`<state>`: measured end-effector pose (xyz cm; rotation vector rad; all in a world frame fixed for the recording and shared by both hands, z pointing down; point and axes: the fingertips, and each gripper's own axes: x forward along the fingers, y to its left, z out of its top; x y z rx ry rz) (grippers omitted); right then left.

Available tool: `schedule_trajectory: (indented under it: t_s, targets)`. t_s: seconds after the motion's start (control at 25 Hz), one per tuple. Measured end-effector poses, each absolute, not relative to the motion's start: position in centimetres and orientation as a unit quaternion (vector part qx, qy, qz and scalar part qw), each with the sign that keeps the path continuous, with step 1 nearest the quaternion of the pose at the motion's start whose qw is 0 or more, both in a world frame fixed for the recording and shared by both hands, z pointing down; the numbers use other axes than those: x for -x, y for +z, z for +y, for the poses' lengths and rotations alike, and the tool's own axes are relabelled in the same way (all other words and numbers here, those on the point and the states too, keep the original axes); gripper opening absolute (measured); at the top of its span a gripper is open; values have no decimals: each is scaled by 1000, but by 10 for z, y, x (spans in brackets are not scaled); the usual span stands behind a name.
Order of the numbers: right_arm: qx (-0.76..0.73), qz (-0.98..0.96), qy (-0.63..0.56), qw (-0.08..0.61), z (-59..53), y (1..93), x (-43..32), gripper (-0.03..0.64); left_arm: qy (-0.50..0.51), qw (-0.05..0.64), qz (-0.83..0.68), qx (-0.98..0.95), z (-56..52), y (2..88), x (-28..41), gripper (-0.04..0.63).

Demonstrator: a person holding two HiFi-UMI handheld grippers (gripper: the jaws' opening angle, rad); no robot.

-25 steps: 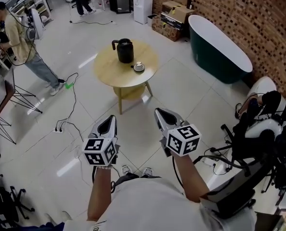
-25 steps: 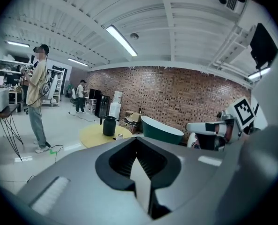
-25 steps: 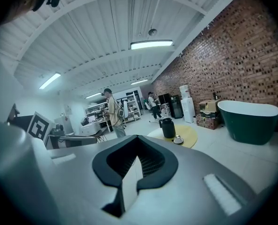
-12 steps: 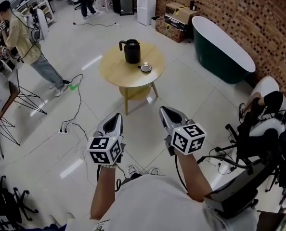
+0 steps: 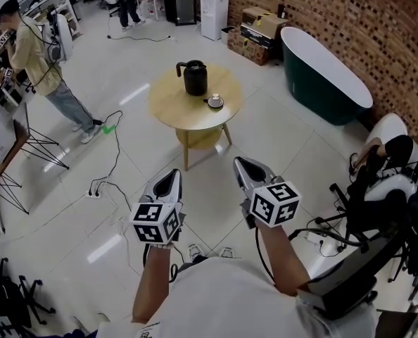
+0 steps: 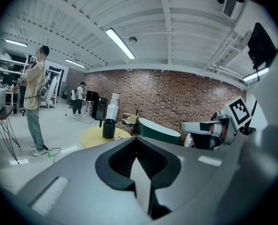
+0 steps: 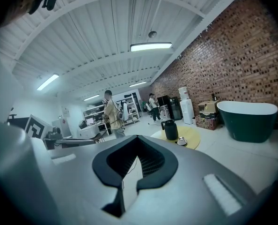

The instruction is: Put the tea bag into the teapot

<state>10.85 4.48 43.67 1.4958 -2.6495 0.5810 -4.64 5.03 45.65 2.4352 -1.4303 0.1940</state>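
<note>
A black teapot (image 5: 195, 77) stands on a round wooden table (image 5: 174, 108) some way ahead across the floor. Beside it lies a small saucer (image 5: 214, 103) with something white on it, too small to make out. Both grippers are held low in front of me, far short of the table. My left gripper (image 5: 172, 177) and my right gripper (image 5: 241, 165) are shut with nothing between the jaws. The teapot (image 6: 109, 128) shows small in the left gripper view, beyond my left gripper (image 6: 138, 159). In the right gripper view the teapot (image 7: 170, 130) and the saucer (image 7: 181, 141) lie beyond my right gripper (image 7: 138, 159).
A dark green bathtub (image 5: 325, 76) stands by the brick wall at the right, with cardboard boxes (image 5: 260, 25) behind it. A person (image 5: 33, 55) stands at the left. Cables (image 5: 105, 162) lie on the tiled floor. A black chair with gear (image 5: 378, 217) is at my right.
The table and teapot have shifted right and slightly down in the head view as I come a little closer. Both grippers stay shut, held in much the same place.
</note>
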Motion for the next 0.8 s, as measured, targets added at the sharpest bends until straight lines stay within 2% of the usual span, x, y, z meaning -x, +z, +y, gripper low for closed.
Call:
schedule_trajectory:
  t_s: [0.8]
  targets:
    - [-479, -857, 190, 31, 47, 440, -94, 0, 72, 156, -499, -849, 56, 461, 58, 12]
